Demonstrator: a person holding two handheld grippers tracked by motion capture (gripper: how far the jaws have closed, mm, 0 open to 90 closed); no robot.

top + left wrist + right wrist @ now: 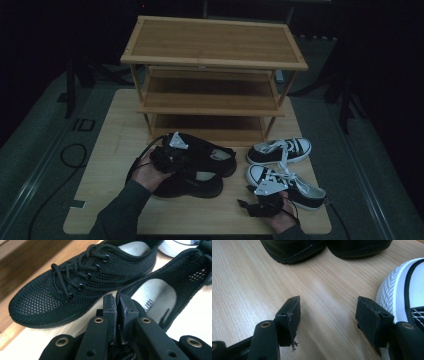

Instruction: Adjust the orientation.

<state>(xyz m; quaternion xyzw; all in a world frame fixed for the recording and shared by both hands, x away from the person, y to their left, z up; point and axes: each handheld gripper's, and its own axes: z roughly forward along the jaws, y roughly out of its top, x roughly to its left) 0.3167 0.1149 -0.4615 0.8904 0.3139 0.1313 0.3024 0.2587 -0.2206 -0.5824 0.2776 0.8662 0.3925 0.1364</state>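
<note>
**Left claw pinches the near black shoe's collar in front of the shoe rack**

Landmark: the wooden shoe rack (214, 75) at the far end of the worktop (100, 150).

Nearest the person, well in front of the rack's right half, the right claw (328, 315) rests low over bare worktop with its jaws standing wide apart and nothing between them. The white rubber toe of the nearer black-and-white sneaker (290, 182) lies just beside its right jaw.

Farther in, before the rack's left half, the left claw (118, 305) is closed almost fully, its pads pinching the mesh collar of the near black shoe (187, 184) by the pale insole. The second black shoe (207, 152) lies just behind it, closer to the rack's bottom shelf.

The second sneaker (280, 150) lies near the rack's right leg.
</note>
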